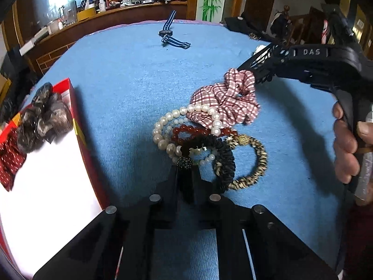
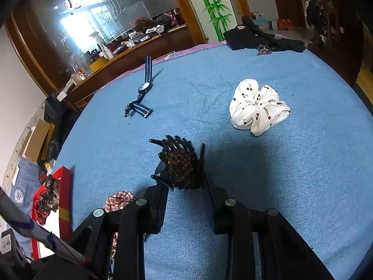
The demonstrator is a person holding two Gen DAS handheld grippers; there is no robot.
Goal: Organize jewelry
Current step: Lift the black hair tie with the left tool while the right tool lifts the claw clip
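While my two hand-held grippers work over the blue ribbed cloth covering the counter, I note the following, largest item first. The red box with its white interior sits at the left edge of the left wrist view, cut off by the frame; a dark furry scrunchie and a red patterned fabric piece lie inside it.

My left hand-held gripper points down at the pile of jewelry just ahead of it. Its jaws are drawn together, and a small dark beaded ball sits right at the tips; whether the pads actually pinch it I cannot tell, as black parts blur together there. The pile comprises a red-and-white checked scrunchie, a pearl bracelet of glossy round beads, a red bead bracelet partly covered by it, a black ruffled hair tie and a leopard-print hair tie, all overlapping.

My right hand-held gripper is clamped on a dark speckled claw clip with splayed teeth, held above the cloth. In the left view its tip reaches the checked scrunchie's far edge; contact is unclear.

A white cherry-print scrunchie lies well apart to the right. A navy striped watch lies farther off.
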